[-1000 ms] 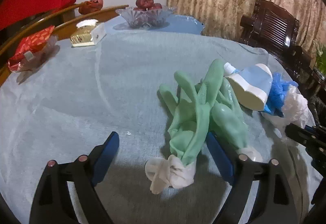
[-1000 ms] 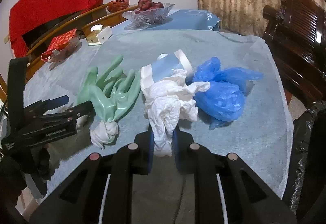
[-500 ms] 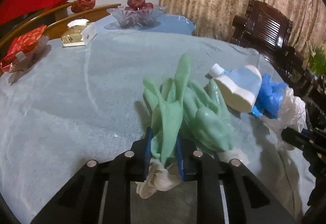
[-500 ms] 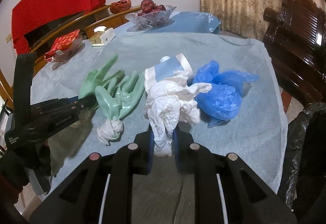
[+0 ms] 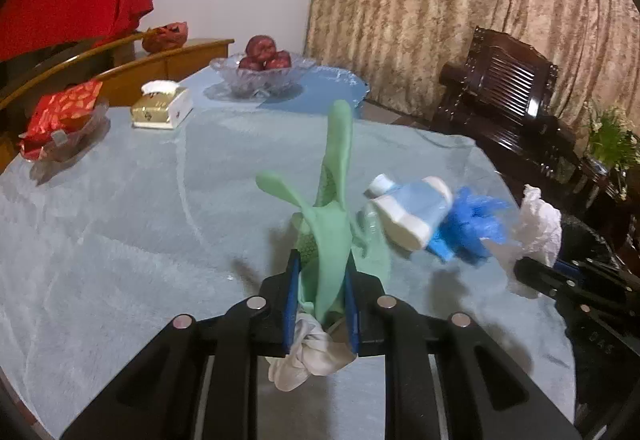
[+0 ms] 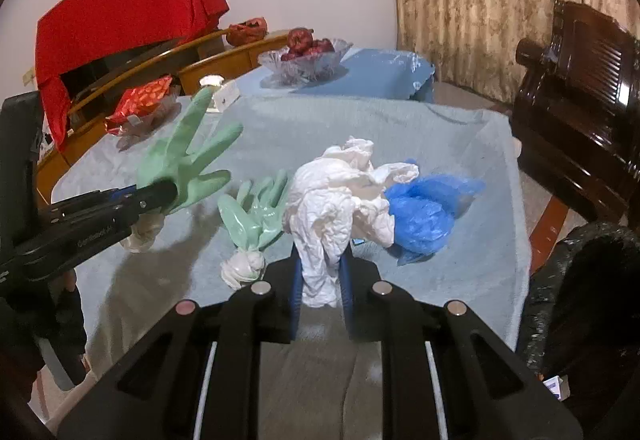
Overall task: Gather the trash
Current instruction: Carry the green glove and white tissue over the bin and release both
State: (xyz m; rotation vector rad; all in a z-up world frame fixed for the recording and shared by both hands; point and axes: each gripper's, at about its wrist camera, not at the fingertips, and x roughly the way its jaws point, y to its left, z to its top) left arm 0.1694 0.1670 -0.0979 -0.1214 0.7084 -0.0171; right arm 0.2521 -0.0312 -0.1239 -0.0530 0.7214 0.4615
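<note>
Upright, green glove [image 5: 334,200] fingers point away, upward.

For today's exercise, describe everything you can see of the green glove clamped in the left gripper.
The green glove looks like thin, smooth rubber, mint green, with a white cuff bunched below the jaws. The left gripper is shut on its palm, the blue pads pressing both sides. It is lifted clear of the blue-grey table cover, its fingers sticking up and splayed. A textured grip pattern shows on part of the palm. A second glove lies on the cover, apart from it.
</note>
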